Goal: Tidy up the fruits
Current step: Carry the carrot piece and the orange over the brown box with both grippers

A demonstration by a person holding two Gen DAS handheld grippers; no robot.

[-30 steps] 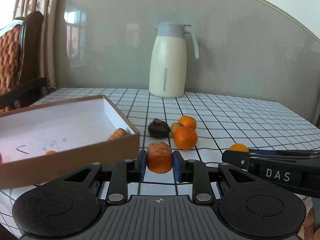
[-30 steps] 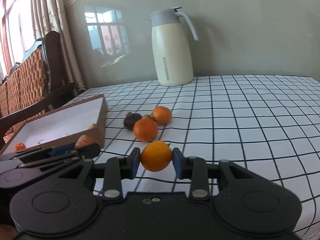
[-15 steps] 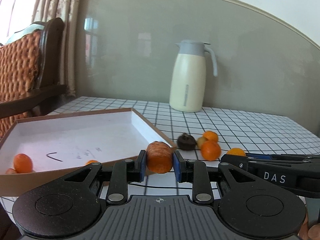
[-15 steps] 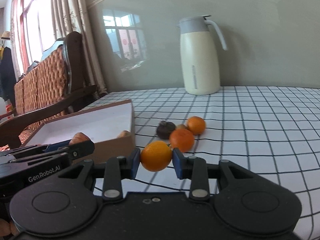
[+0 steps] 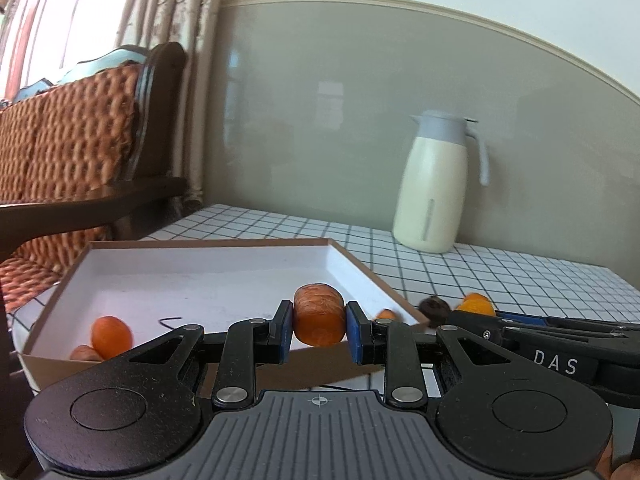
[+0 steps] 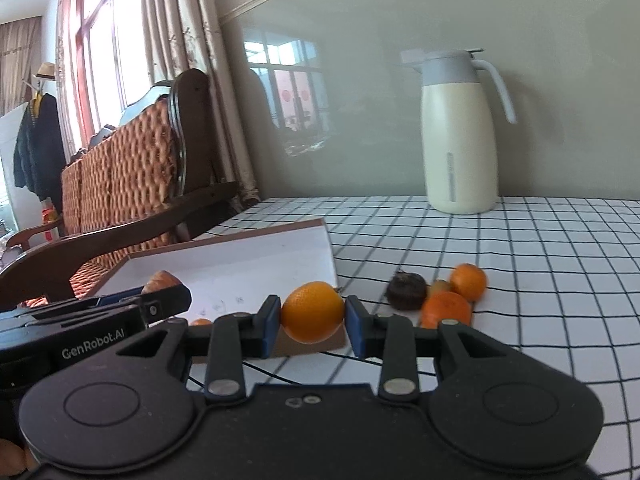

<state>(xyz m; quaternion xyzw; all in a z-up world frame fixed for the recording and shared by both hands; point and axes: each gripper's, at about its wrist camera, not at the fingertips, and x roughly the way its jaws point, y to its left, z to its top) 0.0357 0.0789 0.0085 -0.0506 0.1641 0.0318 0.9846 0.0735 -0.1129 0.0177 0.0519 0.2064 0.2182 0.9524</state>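
The left gripper (image 5: 319,327) is clamped on a stubby carrot piece (image 5: 319,314), its blue pads (image 5: 283,330) pressed against either side, and it holds the piece above the near part of the shallow cardboard box (image 5: 208,272) with a white inside. In the box lie a small orange fruit (image 5: 111,336) near the front left corner, a brownish item (image 5: 85,353) just beside it that is partly cut off by the box wall, and another small orange piece (image 5: 385,314) by the right wall. The right gripper (image 6: 311,325) is closed tight around a round orange (image 6: 312,311), carried in front of the box's near right corner (image 6: 332,280); from this view it cannot be told whether the orange is over the box or just outside it. The two tools sit side by side, each showing in the other's camera. On the checked tablecloth (image 6: 540,264), right of the box, a small cluster remains: a dark brown fruit (image 6: 406,290), two oranges (image 6: 446,309) touching or nearly touching it, and a smaller yellowish fruit (image 6: 439,285) half hidden between them. A cream thermos jug (image 6: 460,136) with a grey lid stands at the back against the wall, well apart from the fruit. A wooden chair (image 6: 132,184) with a woven orange back stands left of the table, before curtains (image 6: 180,40).
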